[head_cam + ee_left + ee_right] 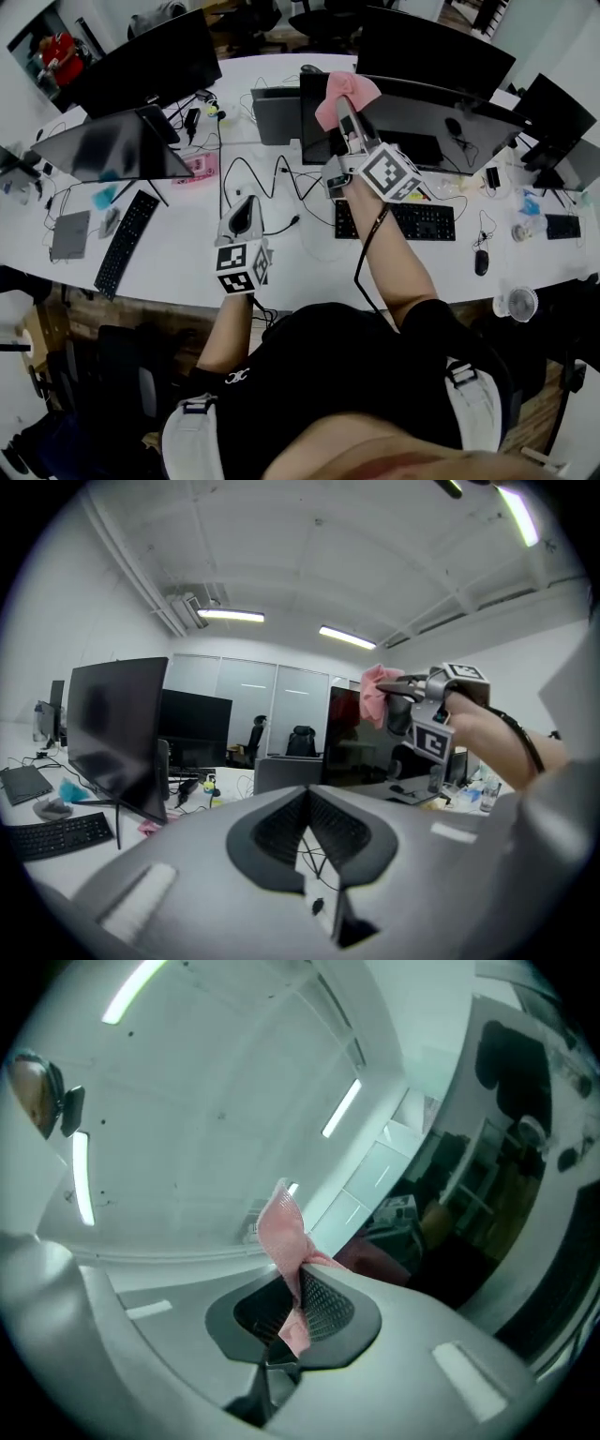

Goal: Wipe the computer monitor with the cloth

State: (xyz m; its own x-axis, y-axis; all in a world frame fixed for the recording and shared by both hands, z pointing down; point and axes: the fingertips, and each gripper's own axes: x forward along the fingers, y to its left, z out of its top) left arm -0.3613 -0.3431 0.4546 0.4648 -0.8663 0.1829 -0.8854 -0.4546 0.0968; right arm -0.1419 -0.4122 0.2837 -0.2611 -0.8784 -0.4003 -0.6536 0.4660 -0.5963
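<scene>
The computer monitor [441,122] stands mid-desk, its dark screen facing me. My right gripper [343,105] is raised at the screen's upper left corner, shut on a pink cloth [345,94] that bunches over the top edge. In the right gripper view the cloth [281,1232] sticks up from between the jaws of the right gripper [298,1279], with the monitor [487,1194] just to the right. My left gripper [246,208] hovers over the desk left of the monitor, shut and holding nothing. The left gripper view looks past the left gripper [307,794] and also catches the cloth [377,692] against the monitor [352,738].
A keyboard [412,221] and a mouse [481,262] lie below the monitor. Black cables [281,178] cross the desk near my left gripper. A second monitor [112,145] and keyboard [127,242] sit at the left. More monitors line the far side.
</scene>
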